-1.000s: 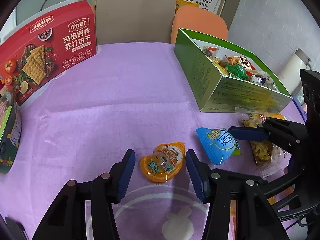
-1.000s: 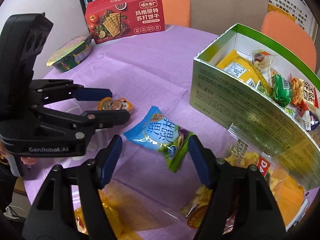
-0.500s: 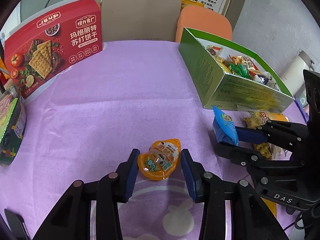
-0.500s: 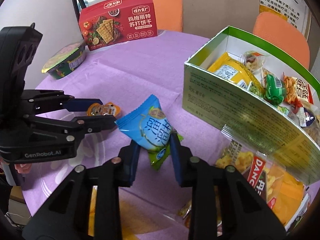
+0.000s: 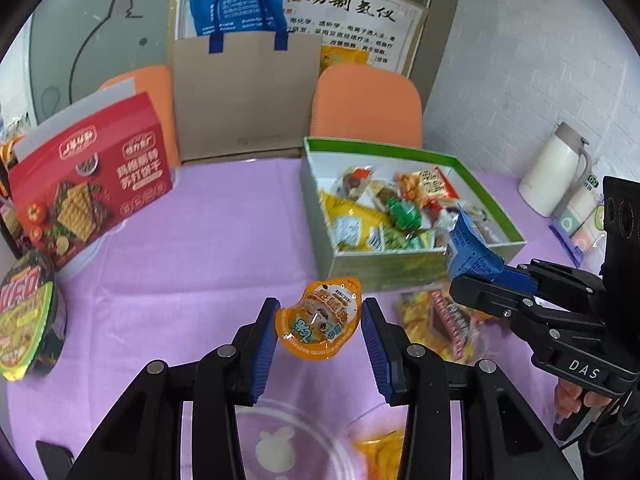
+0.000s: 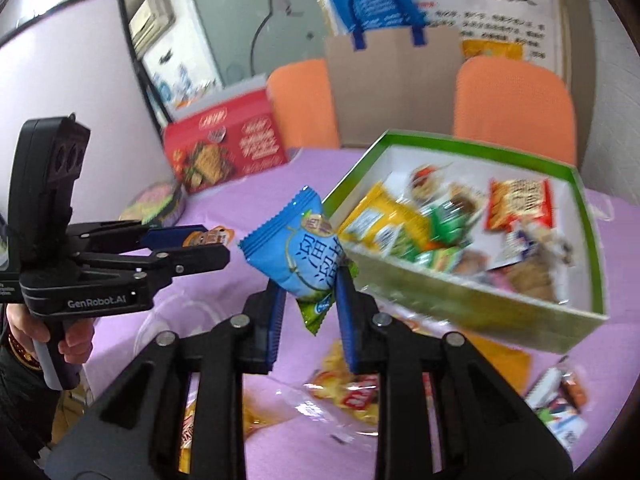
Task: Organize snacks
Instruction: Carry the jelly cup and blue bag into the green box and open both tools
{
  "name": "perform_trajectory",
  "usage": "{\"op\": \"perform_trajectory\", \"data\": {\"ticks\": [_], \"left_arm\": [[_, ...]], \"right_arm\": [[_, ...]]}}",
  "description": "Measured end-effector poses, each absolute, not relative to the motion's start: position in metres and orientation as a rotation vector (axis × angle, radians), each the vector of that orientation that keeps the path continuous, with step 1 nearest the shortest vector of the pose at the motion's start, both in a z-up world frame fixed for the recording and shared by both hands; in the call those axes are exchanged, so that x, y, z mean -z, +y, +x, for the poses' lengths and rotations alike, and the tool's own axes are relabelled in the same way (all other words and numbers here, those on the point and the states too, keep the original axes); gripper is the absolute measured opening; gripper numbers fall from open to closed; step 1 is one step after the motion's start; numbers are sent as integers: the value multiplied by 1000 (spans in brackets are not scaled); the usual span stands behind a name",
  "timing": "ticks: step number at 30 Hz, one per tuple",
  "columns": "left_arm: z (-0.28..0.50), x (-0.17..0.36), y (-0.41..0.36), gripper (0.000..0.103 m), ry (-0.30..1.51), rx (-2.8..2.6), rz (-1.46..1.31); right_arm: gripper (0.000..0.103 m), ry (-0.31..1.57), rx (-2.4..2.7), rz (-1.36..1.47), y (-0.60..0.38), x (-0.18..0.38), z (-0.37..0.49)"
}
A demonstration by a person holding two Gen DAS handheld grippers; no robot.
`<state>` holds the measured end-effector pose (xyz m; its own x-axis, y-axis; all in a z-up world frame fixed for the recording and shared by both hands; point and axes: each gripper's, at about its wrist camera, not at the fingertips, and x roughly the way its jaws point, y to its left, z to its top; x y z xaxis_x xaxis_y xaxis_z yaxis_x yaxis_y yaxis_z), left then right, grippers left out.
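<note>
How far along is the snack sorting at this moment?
Partway. The green box already holds a pile of packets. In hand: the left tongs grip an orange jelly cup, lifted off the purple cloth, and the right tongs clamp a blue packet near the box. Left: dropping both in, plus the yellow chip bags loose in front of the box.

- The snack box [image 5: 404,268] sits on the table [image 5: 208,240], right of the middle, with many small packets lying inside it.
- The cracker box [image 5: 86,184] stands at the far left of the table; the noodle bowl [image 5: 28,316] lies nearer, at the left edge.
- A paper bag [image 5: 246,96] stands behind the table, between two chairs [image 5: 366,106].
- A thermos [image 5: 556,174] stands at the far right.
- Loose packets [image 5: 436,320] lie on the table just near of the snack box.
</note>
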<state>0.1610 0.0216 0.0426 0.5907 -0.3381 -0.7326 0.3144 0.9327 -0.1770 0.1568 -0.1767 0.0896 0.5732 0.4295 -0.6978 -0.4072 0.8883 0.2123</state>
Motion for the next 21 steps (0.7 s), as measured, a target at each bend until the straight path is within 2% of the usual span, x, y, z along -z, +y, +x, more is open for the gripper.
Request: {"op": "perform_trajectory", "data": {"ticks": [8, 21], "left_arm": [[193, -78, -47, 42, 798, 443, 12], [246, -38, -98, 42, 872, 409, 46]], "right_arm": [[27, 779, -333, 125, -247, -115, 173], [29, 884, -308, 99, -262, -61, 214]]}}
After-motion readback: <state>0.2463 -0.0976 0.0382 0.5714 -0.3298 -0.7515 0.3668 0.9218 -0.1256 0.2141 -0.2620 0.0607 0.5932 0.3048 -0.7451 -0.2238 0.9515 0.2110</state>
